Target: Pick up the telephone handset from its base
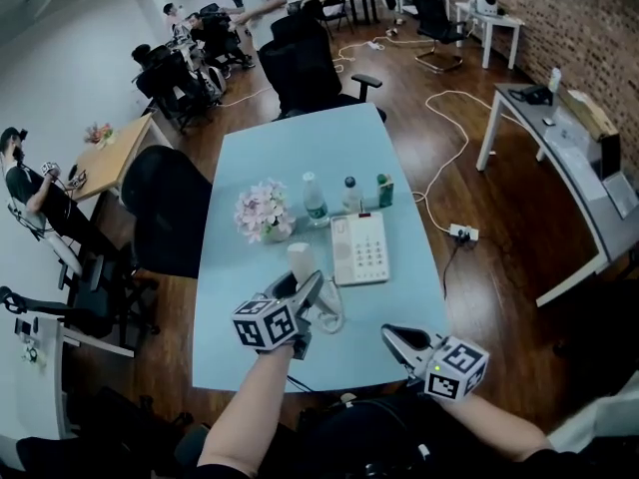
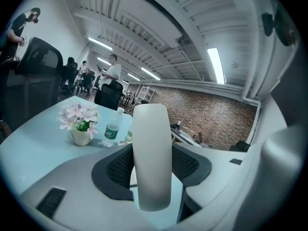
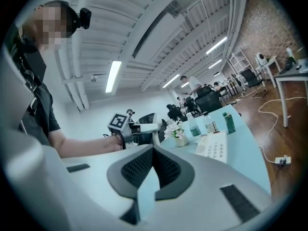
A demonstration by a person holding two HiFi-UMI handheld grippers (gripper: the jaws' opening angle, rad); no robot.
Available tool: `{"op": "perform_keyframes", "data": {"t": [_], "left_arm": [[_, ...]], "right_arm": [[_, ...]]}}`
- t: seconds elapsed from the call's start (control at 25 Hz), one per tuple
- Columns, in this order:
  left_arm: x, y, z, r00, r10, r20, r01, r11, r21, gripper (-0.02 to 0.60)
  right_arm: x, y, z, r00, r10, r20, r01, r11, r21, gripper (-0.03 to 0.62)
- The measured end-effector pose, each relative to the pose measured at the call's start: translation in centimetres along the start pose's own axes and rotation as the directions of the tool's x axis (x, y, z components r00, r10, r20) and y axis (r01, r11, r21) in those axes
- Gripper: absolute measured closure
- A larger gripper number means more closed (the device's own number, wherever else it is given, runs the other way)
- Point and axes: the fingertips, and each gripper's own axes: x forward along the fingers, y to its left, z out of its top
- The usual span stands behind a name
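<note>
- Head view: my left gripper [image 1: 308,289] has the handset [image 1: 299,259] in its fingers, up off the base [image 1: 361,249], which lies just beyond it on the pale blue surface [image 1: 250,168]. The coiled cord [image 1: 329,317] hangs in a loop beside the gripper. I judge the lift nearly done. To do it well I would raise gently and stop before the cord goes taut, or it may drag the base toward me.
- Head view again: my right gripper [image 1: 394,335] hovers at the near edge, well apart from the base. If the base starts to slide, I could press it down from that side.
- Left gripper view: the handset [image 2: 151,158] stands upright between the fingers [image 2: 190,162], clamped across its narrow middle. It is smooth and rounded, so I would grip firmly and avoid tilting, lest it slip out lengthwise. The flower pot [image 2: 79,119] and a bottle [image 2: 111,129] stand ahead, so I would not swing that way.
- Right gripper view: these fingers [image 3: 137,167] are pressed together at the tips, holding nothing. The base [image 3: 214,146] is in sight to the right.
</note>
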Motion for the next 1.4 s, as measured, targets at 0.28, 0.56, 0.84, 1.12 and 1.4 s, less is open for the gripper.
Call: {"op": "perform_keyframes", "data": {"t": [0.28,0.56,0.84,1.12,1.4], "left_arm": [[-9.8,-2.0,-3.3,0.998,-0.051,0.045,0.052,0.998,-0.018,0.353],[-14.3,-2.6,-8.2,0.998,-0.057,0.027,0.058,0.997,-0.055,0.353],[-16.1,-2.3,-8.9,0.996,-0.044,0.072,0.051,0.994,-0.098,0.353],[-16.4,-2.3,-8.1,0.995,-0.055,0.080,0.061,0.995,-0.077,0.353],[-16.3,-2.6,-7.6,0.995,-0.068,0.072,0.072,0.996,-0.052,0.353]], "right_arm": [[1.8,2.9,-2.7,0.998,0.021,-0.056,-0.021,1.000,-0.003,0.579],[2.7,4.2,-5.3,0.994,0.015,-0.108,-0.012,1.000,0.025,0.580],[2.8,5.9,-5.7,0.988,0.001,-0.153,-0.015,0.996,-0.091,0.582],[2.6,6.5,-5.9,0.988,-0.007,-0.155,-0.011,0.993,-0.115,0.582],[2.0,6.4,-6.8,0.986,-0.013,-0.165,-0.005,0.994,-0.105,0.582]]}}
